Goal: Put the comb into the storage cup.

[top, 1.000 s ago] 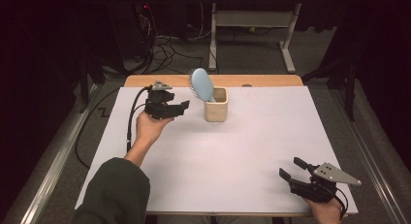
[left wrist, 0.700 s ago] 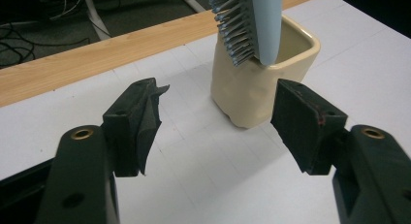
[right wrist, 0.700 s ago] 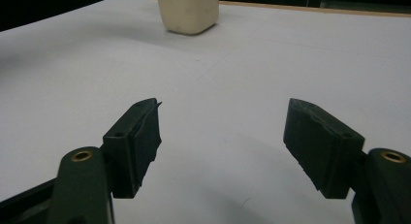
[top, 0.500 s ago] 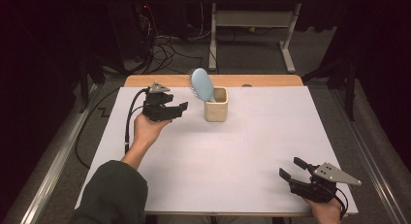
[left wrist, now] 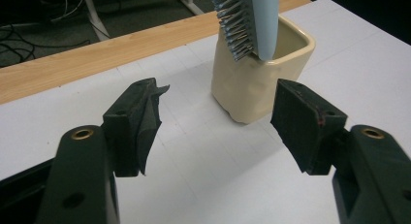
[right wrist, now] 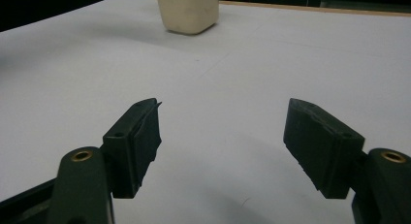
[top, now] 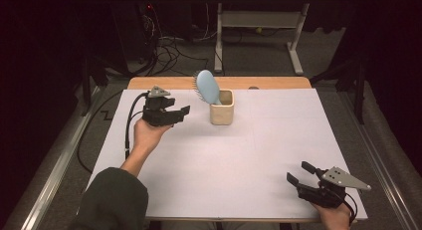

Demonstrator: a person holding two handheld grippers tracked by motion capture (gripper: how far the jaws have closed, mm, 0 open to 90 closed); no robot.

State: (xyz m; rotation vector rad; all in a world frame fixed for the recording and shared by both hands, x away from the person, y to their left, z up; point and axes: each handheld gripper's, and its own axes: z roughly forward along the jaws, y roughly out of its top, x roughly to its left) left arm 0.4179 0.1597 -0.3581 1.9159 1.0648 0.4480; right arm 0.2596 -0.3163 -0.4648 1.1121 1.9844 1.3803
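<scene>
Left gripper (top: pixel 183 112), jaws apart and empty, sits just left of the pale-blue plastic hairbrush (top: pixel 208 87) standing in the cream square ceramic cup (top: pixel 222 109). Step looks like approach or retreat beside the brush; a grasp would need the jaws level with its head. Right gripper (top: pixel 300 173) idles open, empty.

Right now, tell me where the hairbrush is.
In the high view the blue hairbrush stands head-up in the cream cup near the table's far edge, just right of the open left gripper.
</scene>
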